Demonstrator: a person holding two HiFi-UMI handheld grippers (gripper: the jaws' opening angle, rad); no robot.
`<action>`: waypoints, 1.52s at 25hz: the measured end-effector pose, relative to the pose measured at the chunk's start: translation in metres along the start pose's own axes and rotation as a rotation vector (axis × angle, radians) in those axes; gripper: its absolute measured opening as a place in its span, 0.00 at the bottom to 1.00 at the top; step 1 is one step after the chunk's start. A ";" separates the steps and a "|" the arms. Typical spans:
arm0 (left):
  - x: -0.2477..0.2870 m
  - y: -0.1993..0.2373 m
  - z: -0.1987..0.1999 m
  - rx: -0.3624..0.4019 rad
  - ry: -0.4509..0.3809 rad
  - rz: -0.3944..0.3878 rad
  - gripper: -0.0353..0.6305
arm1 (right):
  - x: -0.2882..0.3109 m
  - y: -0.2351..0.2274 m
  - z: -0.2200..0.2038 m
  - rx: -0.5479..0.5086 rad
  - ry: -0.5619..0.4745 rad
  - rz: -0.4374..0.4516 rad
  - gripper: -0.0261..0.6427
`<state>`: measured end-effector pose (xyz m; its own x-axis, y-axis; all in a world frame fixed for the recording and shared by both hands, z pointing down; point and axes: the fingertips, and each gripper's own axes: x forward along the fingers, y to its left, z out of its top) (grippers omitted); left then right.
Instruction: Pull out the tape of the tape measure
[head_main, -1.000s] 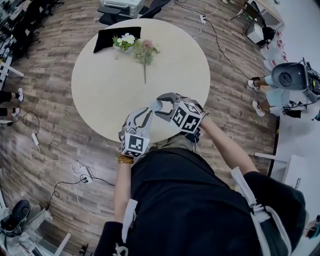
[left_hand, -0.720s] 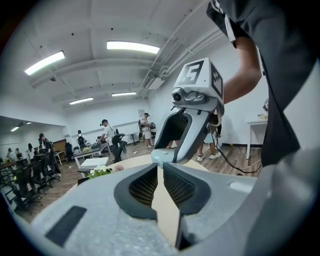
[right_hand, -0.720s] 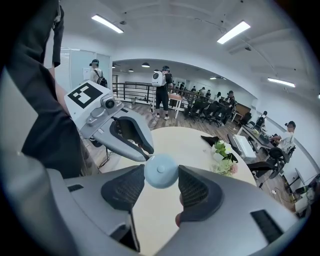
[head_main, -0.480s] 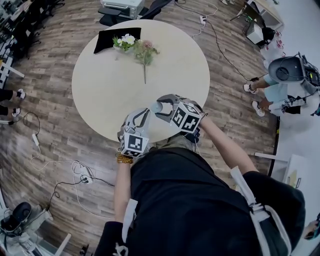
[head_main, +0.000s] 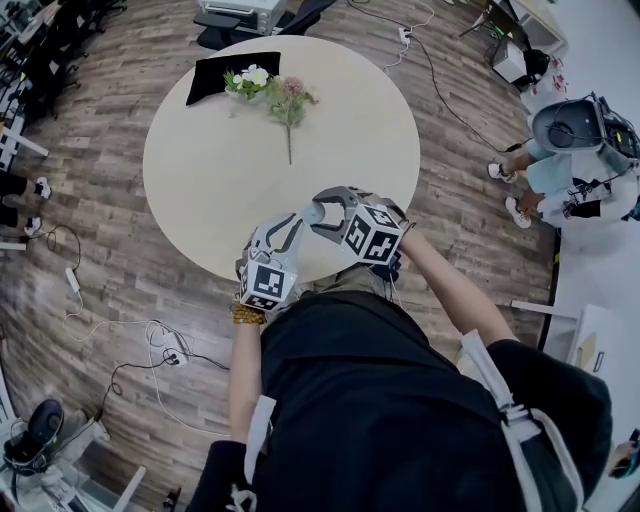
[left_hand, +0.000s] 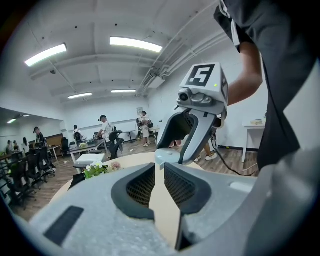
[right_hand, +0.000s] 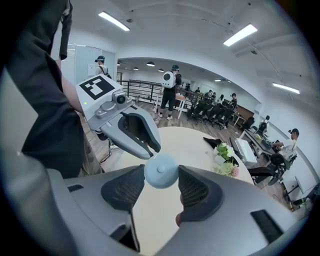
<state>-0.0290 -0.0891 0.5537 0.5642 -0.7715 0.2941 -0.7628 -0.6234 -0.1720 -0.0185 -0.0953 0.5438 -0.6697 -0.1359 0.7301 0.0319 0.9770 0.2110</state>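
A small round pale-blue tape measure (right_hand: 161, 171) sits between the pads of my right gripper (right_hand: 161, 178), which is shut on its sides. In the head view both grippers hang above the near edge of the round table, with the right gripper (head_main: 322, 213) holding the tape measure (head_main: 314, 212). My left gripper (head_main: 292, 228) points at it from the left. In the left gripper view its jaws (left_hand: 159, 167) stand a narrow slit apart, tips at the rim of the tape measure (left_hand: 169, 157). Whether they pinch the tape's end is hidden. No pulled-out tape shows.
The round beige table (head_main: 220, 170) carries a bunch of flowers (head_main: 272, 92) and a black cloth (head_main: 225, 72) at its far side. A seated person (head_main: 565, 150) is at the right. Cables (head_main: 150, 345) lie on the wooden floor to the left.
Both grippers and the tape measure stay where they were. Only the person at the right has shifted a little.
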 end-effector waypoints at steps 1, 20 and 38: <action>0.000 -0.001 0.000 -0.001 0.000 -0.004 0.14 | 0.000 0.000 0.000 -0.007 0.001 0.000 0.36; 0.007 -0.013 -0.013 0.027 0.072 -0.050 0.08 | 0.006 0.002 -0.015 0.014 0.043 -0.009 0.36; 0.007 -0.016 -0.017 -0.001 0.090 -0.055 0.08 | -0.011 -0.015 -0.048 0.112 0.101 -0.085 0.36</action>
<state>-0.0179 -0.0823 0.5747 0.5747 -0.7212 0.3868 -0.7316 -0.6645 -0.1520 0.0246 -0.1168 0.5636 -0.5882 -0.2292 0.7756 -0.1086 0.9727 0.2051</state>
